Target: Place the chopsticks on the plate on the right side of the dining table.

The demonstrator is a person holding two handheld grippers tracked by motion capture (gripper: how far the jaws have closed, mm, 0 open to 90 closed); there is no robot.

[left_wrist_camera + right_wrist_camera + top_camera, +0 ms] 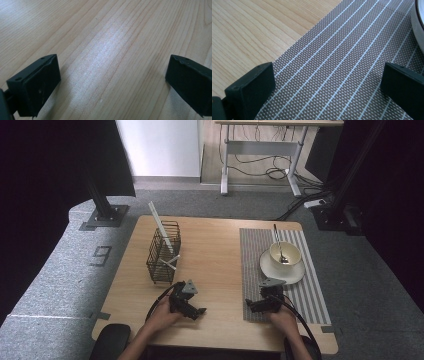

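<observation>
My left gripper [199,311] rests low on the wooden table [215,250] near its front edge, in a person's hand. In the left gripper view it [112,82] is open, with bare wood between the jaws. My right gripper [251,306] lies on the near left corner of a grey striped placemat [312,290]. In the right gripper view it [327,87] is open, with just the placemat [342,55] between the jaws. A cream bowl [285,253] with a metal spoon [278,242] in it stands on a white plate [275,268] on the mat, beyond the right gripper.
A black wire basket [162,252] holding long white sticks [161,226] stands on the table's left half, beyond the left gripper. The plate's rim [419,25] shows at the far right of the right gripper view. Grey carpet surrounds the table.
</observation>
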